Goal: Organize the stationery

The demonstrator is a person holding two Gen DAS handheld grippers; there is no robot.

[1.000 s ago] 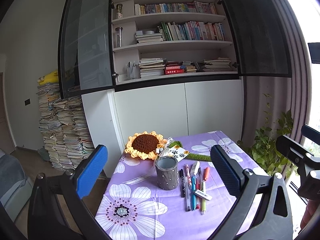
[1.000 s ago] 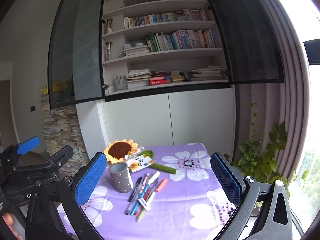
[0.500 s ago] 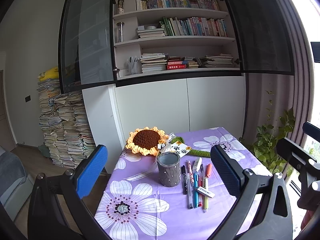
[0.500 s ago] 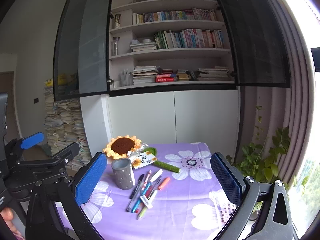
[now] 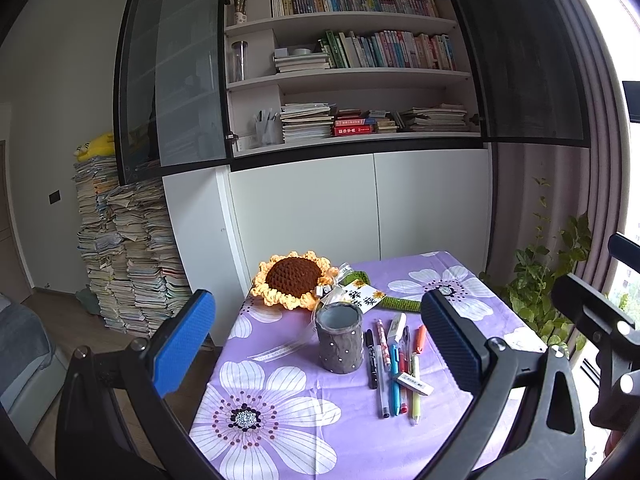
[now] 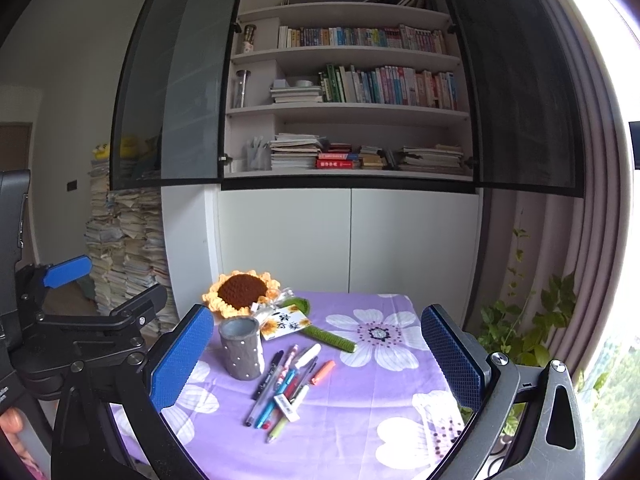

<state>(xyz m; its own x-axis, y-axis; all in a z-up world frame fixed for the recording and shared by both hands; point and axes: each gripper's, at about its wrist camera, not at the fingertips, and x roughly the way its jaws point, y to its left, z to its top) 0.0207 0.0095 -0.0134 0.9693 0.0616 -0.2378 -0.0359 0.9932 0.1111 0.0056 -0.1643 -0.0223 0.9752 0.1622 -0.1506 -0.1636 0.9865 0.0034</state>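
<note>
Nothing is sorted yet: my left gripper (image 5: 320, 344) and right gripper (image 6: 316, 364) hang spread and empty, the pens (image 5: 394, 364) and eraser (image 5: 413, 383) lie beside the empty grey pen cup (image 5: 339, 338).

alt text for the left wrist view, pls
The open left gripper hovers above a purple floral tablecloth, holding nothing. A gray pen cup stands there with loose pens and a white eraser beside it. A crocheted sunflower lies behind; bookshelves fill the background.
</note>
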